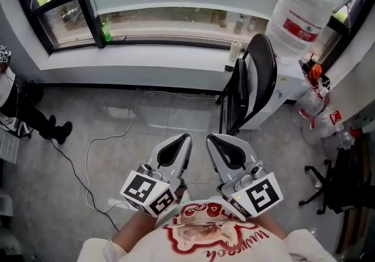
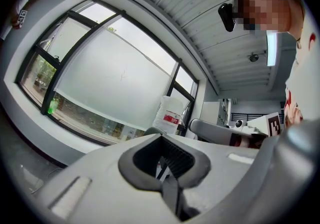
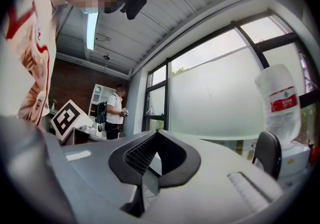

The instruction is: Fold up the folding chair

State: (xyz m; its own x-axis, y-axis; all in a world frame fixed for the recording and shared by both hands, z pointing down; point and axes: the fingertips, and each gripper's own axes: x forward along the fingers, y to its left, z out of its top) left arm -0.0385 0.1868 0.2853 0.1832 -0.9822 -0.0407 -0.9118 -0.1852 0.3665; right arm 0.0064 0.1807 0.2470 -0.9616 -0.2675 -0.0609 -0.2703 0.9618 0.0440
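The folding chair (image 1: 262,73) has a smooth black backrest with a faint sheen, on thin dark metal tubing. The left gripper (image 1: 185,138) and right gripper (image 1: 211,138) have smooth matt grey plastic shells with dark ribbed pads (image 2: 177,155). The floor (image 1: 146,114) is matt grey tile. The water bottle (image 1: 299,14) is translucent plastic.

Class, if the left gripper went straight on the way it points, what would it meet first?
Most likely the folding chair: the left gripper points toward it, and its own view shows the chair back just above its jaws. Height is hard to judge.
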